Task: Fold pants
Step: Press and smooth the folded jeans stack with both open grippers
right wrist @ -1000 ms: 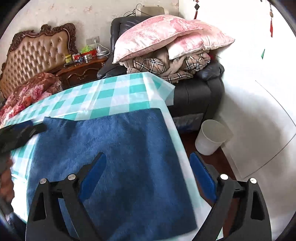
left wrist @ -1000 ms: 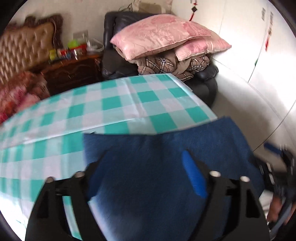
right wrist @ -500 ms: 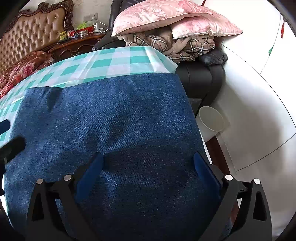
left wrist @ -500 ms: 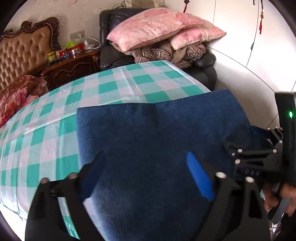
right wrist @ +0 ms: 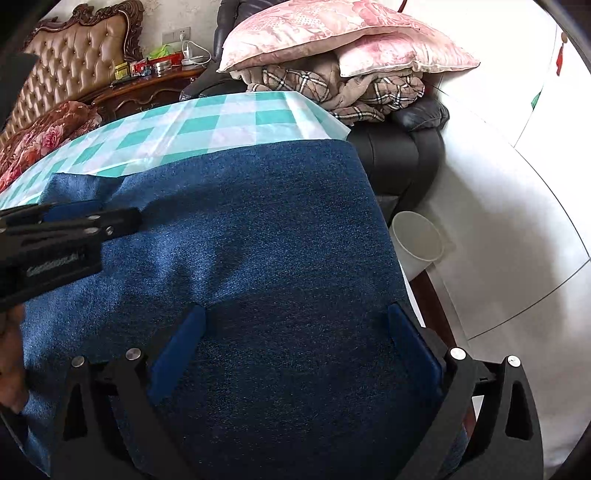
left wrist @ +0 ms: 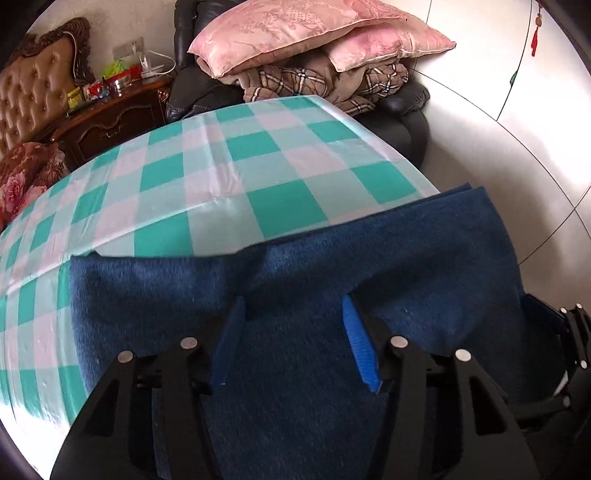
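The blue denim pants (left wrist: 332, 288) lie folded flat on the near part of a table with a green and white checked cloth (left wrist: 229, 177). They fill most of the right wrist view (right wrist: 258, 240). My left gripper (left wrist: 293, 306) is open, its blue fingers low over the cloth, with a raised fold between them. My right gripper (right wrist: 295, 314) is open wide over the pants near the table's right edge. The left gripper shows in the right wrist view (right wrist: 85, 218) at the pants' left side. The right gripper's body shows at the far right of the left wrist view (left wrist: 565, 332).
A black armchair (right wrist: 402, 155) piled with pink pillows (right wrist: 332, 33) and a plaid blanket stands behind the table. A white bin (right wrist: 417, 240) sits on the floor to the right. A wooden nightstand (left wrist: 110, 118) and a tufted headboard (left wrist: 33, 96) are at the back left.
Both grippers have dropped closer to the pants. The left gripper's fingers have narrowed, and a fold of denim has risen between them. The right gripper stays wide open.
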Tool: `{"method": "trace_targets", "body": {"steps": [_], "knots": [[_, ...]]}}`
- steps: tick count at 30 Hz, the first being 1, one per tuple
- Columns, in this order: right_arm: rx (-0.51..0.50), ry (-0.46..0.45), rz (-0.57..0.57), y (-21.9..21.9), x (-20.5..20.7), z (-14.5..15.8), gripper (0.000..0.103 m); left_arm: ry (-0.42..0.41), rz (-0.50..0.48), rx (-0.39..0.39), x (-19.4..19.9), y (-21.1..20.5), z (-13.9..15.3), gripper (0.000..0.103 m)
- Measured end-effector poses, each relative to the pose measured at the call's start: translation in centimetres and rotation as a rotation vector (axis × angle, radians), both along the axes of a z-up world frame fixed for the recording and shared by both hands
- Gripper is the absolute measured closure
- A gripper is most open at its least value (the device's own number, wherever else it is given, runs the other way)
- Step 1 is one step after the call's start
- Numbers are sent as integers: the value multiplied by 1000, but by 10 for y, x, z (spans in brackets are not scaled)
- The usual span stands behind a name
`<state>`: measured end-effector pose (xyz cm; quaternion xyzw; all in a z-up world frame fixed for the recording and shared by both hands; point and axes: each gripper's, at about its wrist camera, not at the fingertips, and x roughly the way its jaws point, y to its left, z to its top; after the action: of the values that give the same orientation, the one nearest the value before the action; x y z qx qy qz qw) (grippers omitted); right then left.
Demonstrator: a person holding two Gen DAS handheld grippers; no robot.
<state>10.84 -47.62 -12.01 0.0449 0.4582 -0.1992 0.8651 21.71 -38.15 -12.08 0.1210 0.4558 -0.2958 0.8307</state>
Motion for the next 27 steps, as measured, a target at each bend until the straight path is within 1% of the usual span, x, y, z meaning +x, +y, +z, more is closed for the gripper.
{"method": "trace_targets", "body": {"steps": [5,6,7,8,9,10,11,12,13,15,17,18,20,23,26,27], "knots": [[-3,-4,-2,0,0,0,8,-13,-7,20,-1,-2,-4,46],[-1,-5,-5,-1,-1,0,8,-17,0,21,-3,-1,-1,54],[5,-5,-9,-1,-1,0,8,-46,-1,-5,-8,-2,10,68],[8,-5,-12,-1,-1,0,8,-72,-29,-17,-13,-6,17,68],[9,-4,-17,-1,-2,1,8,-109,-66,-14,-18,-14,24,68],[8,-4,-22,-1,-2,1,8,-125,-110,-1,-21,-27,28,68],[8,-1,-35,0,-3,2,8,-99,-133,0,-19,-36,27,70],[7,2,-41,1,-4,3,8,-64,-146,-8,-15,-44,24,75],[4,7,-49,4,-6,6,8,-45,-160,-2,-10,-54,20,78],[5,5,-57,7,-12,10,8,-51,-168,41,-4,-69,12,78],[12,-6,-61,10,-20,15,8,-47,-161,52,0,-70,9,74],[17,-6,-60,12,-24,15,8,-42,-161,46,1,-69,9,74],[13,9,-58,14,-27,9,8,-28,-151,6,1,-61,11,74],[20,5,-62,13,-29,7,8,-5,-119,-16,-12,-37,16,74],[14,9,-62,14,-28,6,8,44,-91,6,-27,-15,6,74],[13,9,-60,15,-29,6,8,44,-87,15,-32,-10,2,74]]}}
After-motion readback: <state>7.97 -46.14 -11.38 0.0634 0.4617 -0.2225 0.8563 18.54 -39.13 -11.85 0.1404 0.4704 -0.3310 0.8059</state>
